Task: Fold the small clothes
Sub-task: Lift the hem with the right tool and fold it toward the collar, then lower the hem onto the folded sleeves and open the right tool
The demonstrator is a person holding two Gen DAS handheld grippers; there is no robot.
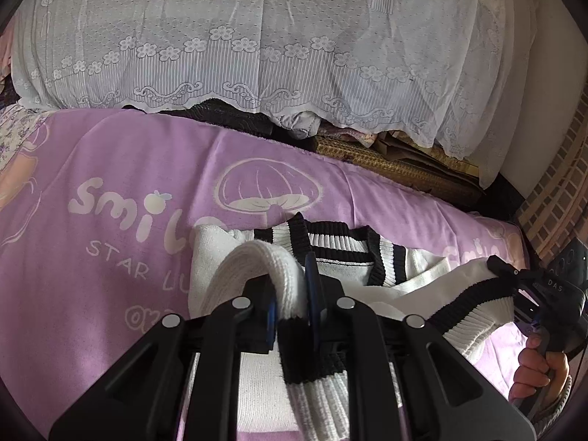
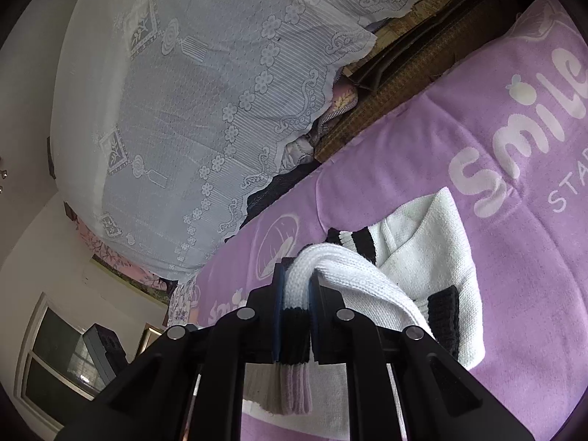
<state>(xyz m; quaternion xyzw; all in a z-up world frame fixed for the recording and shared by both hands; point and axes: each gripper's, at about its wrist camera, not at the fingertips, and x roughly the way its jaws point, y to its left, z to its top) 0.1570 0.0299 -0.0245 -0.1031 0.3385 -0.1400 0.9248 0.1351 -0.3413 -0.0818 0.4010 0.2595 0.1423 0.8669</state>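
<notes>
Sweater, white knit with black-striped collar, lies on the purple blanket. Left gripper is clenched on a white fold of it; right gripper is likewise clamped on its black-banded cuff, raised off the blanket.

Bare purple blanket left of white sweater, lace-draped pile walling the blanket's far edge
</notes>
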